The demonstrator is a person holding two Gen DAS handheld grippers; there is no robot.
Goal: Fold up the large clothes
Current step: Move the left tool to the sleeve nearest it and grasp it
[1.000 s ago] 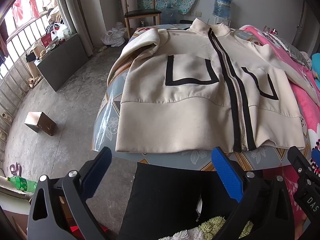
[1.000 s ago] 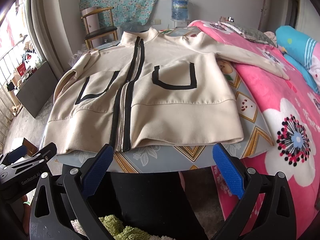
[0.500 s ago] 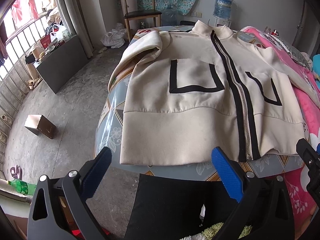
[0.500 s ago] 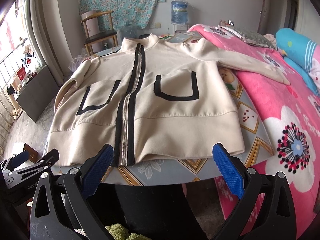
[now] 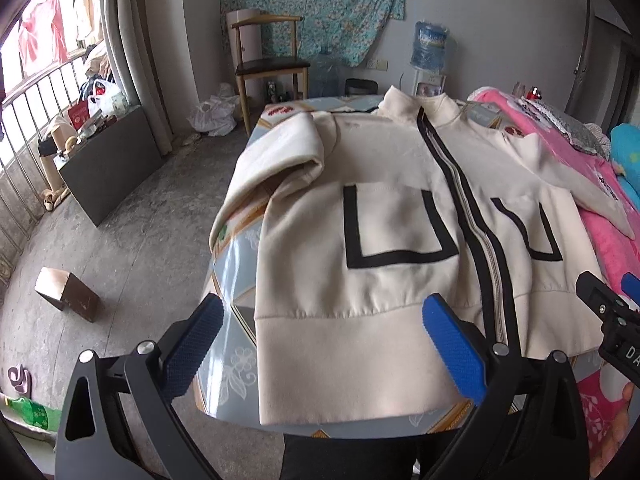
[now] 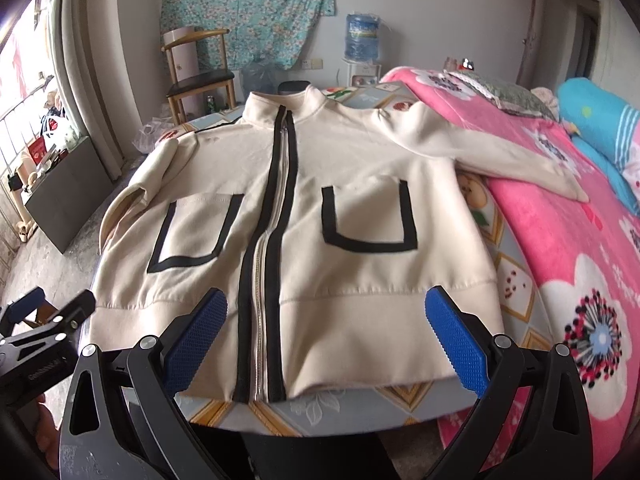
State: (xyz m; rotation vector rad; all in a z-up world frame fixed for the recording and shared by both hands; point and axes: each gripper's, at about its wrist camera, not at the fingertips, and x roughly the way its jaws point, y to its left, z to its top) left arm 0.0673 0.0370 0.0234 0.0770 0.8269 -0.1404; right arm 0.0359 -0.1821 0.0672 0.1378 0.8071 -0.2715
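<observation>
A cream zip jacket (image 5: 384, 240) with black pocket outlines lies flat, front up, on a patterned table (image 5: 228, 364); it also shows in the right wrist view (image 6: 320, 240). Its left sleeve (image 5: 280, 152) is folded over the table's edge. Its right sleeve (image 6: 500, 152) reaches onto the pink bed. My left gripper (image 5: 324, 352) is open and empty above the hem's left part. My right gripper (image 6: 324, 340) is open and empty above the hem near the zipper (image 6: 260, 320). Each gripper shows at the edge of the other's view.
A pink flowered bed (image 6: 580, 280) adjoins the table on the right, with a blue pillow (image 6: 600, 120). A wooden chair (image 5: 268, 60) and a water bottle (image 5: 430, 46) stand at the back wall. A small box (image 5: 66, 294) lies on the concrete floor.
Both grippers have moved forward and up toward the jacket; their fingertips now overlap the hem instead of hanging below the table's edge. Both stay open.
</observation>
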